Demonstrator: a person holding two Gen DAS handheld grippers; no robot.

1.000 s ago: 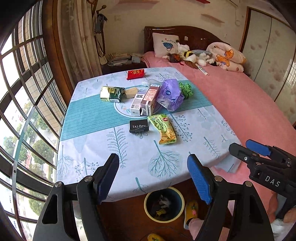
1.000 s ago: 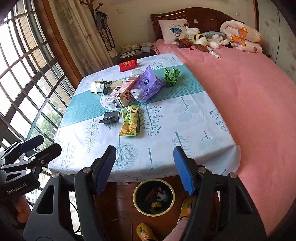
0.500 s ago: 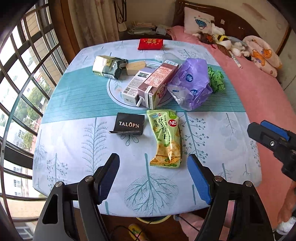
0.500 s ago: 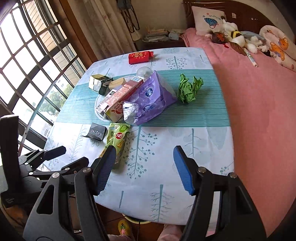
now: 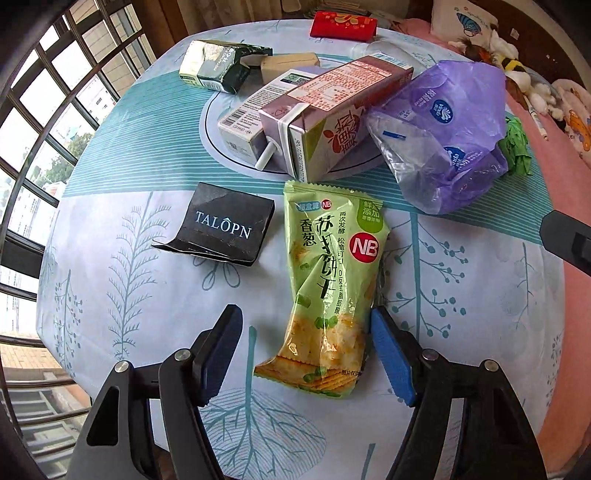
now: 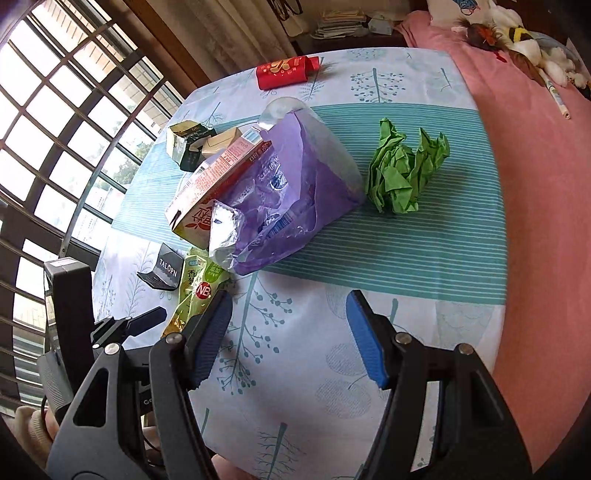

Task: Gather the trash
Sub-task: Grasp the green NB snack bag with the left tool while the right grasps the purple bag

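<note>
A: Cartons on the table?
B: Three: one drink carton (image 5: 325,110), one white box (image 5: 258,110) beside it, one dark green carton (image 5: 218,66)

A: Wrappers and bags?
B: One green snack packet (image 5: 328,280), one purple plastic bag (image 5: 447,125), one black sleeve (image 5: 221,225), one red packet (image 5: 343,26), one crumpled green paper (image 6: 402,173)

Ahead of my tongs I see the table (image 5: 110,258) in its tree-print cloth. Left of them is a gridded window (image 6: 55,122); to their right a pink bed (image 6: 535,184) (stuffed toys (image 6: 517,33) at its far end).
</note>
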